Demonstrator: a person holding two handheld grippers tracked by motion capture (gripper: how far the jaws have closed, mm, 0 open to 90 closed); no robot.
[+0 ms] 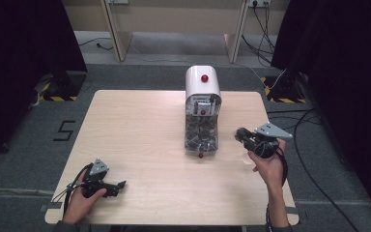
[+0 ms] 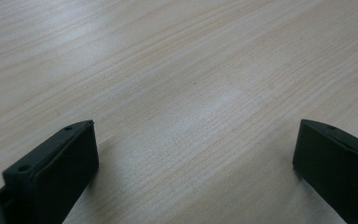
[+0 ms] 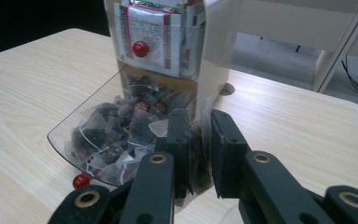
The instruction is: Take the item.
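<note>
Standing near the far edge of the table (image 1: 135,116), midway along it, the white dispenser (image 1: 202,84) carries a red knob (image 1: 204,78) on top and a clear tray (image 3: 70,128) at its base, filled with dark sachets (image 3: 116,130). A second red knob (image 3: 78,180) sits at the tray's front lip. The right gripper (image 1: 241,135), held near the right edge just beside the tray, has its jaws clamped on one clear sachet (image 3: 196,154). The left gripper (image 1: 118,186) rests near the near left corner, well apart from the dispenser, jaws spread wide over bare wood. Cables (image 1: 314,159) trail across the grey floor (image 1: 24,140) beyond the right edge.
</note>
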